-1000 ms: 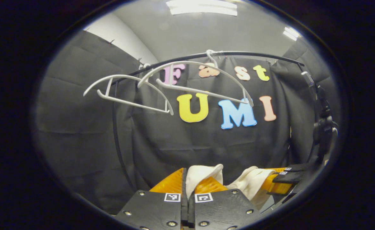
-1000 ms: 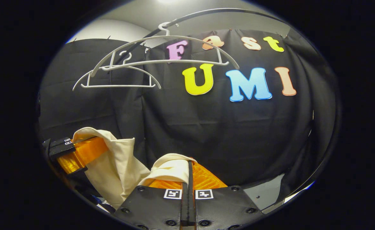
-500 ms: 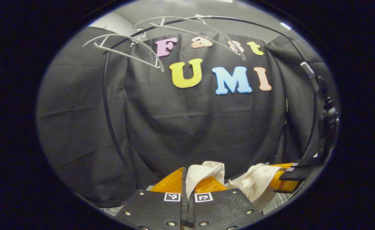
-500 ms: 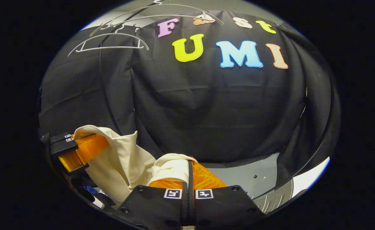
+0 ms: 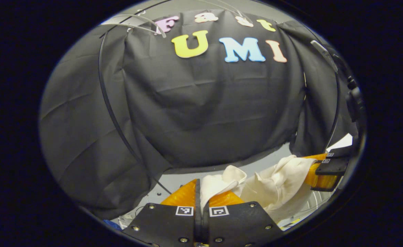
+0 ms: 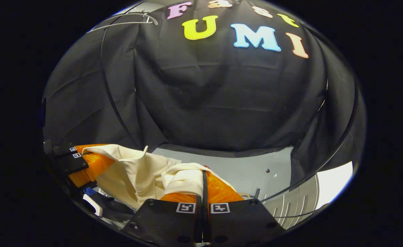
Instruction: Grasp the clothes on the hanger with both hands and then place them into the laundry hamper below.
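Both grippers are lower now; the hangers (image 5: 138,23) sit higher up, and the cloth (image 6: 143,173) looks looser, maybe.

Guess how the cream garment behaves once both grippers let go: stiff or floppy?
Likely floppy: the cream garment sags in folds between the left gripper and right gripper. Probably light, since it bunches loosely at the pinch points. It should collapse in a heap, not roll.
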`<state>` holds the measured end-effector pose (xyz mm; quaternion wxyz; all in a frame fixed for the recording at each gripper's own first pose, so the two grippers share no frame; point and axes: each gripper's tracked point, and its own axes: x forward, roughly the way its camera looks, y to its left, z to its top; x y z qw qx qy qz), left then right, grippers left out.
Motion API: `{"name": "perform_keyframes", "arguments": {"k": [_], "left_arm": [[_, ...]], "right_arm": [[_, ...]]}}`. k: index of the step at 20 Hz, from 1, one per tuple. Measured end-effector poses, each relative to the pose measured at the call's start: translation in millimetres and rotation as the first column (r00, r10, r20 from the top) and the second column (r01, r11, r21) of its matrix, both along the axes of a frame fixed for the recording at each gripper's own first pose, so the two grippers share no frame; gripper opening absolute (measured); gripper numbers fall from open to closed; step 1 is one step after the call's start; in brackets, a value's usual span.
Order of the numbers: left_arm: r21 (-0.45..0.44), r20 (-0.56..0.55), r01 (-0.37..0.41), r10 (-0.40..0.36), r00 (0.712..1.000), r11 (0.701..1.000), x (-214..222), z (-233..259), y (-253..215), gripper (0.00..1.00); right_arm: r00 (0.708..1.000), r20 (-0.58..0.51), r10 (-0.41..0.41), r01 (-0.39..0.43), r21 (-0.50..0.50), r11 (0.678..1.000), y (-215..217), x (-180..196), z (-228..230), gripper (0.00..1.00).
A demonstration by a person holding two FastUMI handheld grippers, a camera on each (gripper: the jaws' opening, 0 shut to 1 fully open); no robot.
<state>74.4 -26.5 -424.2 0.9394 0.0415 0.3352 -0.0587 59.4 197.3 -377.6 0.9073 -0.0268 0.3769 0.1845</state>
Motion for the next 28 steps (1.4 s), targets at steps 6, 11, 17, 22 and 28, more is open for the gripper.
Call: {"name": "perform_keyframes", "arguments": {"k": [6,11,17,22,28], "left_arm": [[-0.02,-0.106,-0.009,0.007,0.994,1.0,-33,-32,11,0.02],[-0.01,-0.108,-0.031,0.03,0.994,0.999,-45,-31,26,0.77],[-0.014,-0.046,-0.013,0.012,0.999,1.0,-51,12,27,0.96],[-0.023,0.035,0.022,-0.021,0.999,0.999,-50,73,24,0.96],[-0.057,0.17,-0.017,0.027,0.985,0.998,-51,167,38,0.96]], "right_arm": [[0.997,-0.079,0.006,-0.01,-0.046,0.999,-5,-17,-22,0.1],[0.999,-0.039,0.014,-0.015,-0.045,0.999,-4,-31,-2,0.78],[0.999,0.037,-0.027,0.029,-0.046,0.999,-21,-27,42,0.97],[0.989,0.123,-0.083,0.084,-0.007,0.996,-37,-28,96,1.0],[0.959,0.26,-0.115,0.108,0.042,0.993,-68,-31,177,0.99]]}}
